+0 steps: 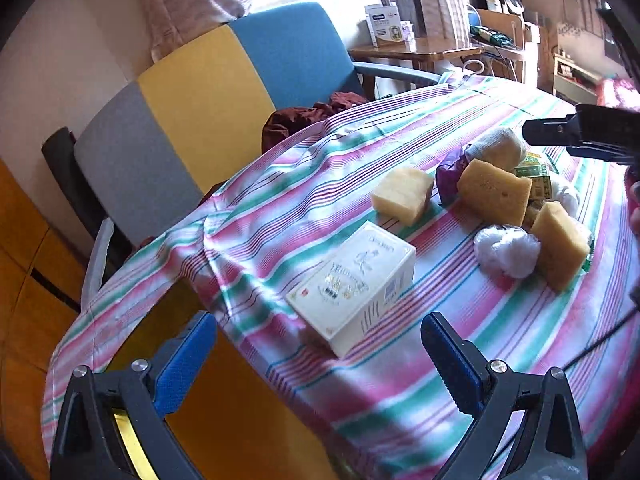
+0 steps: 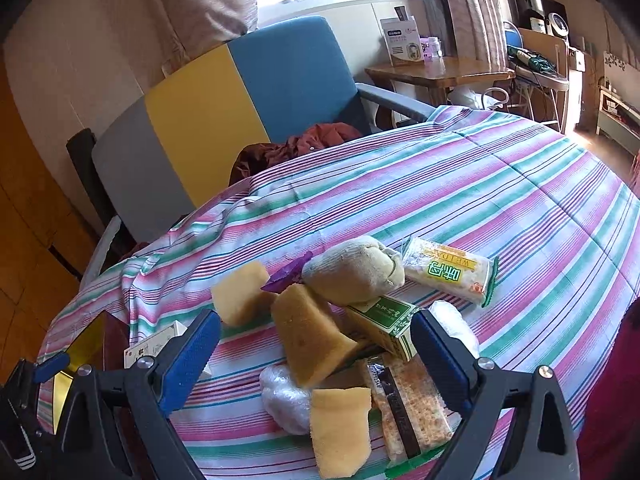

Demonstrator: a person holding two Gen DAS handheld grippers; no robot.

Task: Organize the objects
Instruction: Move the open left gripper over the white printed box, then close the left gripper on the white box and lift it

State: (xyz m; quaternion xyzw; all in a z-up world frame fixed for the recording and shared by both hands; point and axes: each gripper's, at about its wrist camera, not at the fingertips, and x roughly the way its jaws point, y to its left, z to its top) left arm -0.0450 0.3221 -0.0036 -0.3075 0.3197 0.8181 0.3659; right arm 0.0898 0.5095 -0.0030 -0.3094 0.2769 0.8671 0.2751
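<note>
Striped tablecloth (image 1: 400, 380), white printed box (image 1: 352, 286), yellow sponges (image 2: 308, 340)

Sponges x3 (image 2: 240, 298) (image 2: 314, 342) (image 2: 340, 430); plastic wads x2 (image 2: 282, 398) (image 2: 452, 318); cracker pkts x2 (image 2: 450, 270) (image 2: 412, 404); white box x1 (image 1: 354, 282); green carton x1 (image 2: 384, 320); sock roll x1 (image 2: 354, 270).

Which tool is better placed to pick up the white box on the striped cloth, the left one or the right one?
Probably the left. The left tool is open, with the white box lying directly ahead between its fingers. The right tool is open over the sponge pile, with the box off to its left.
</note>
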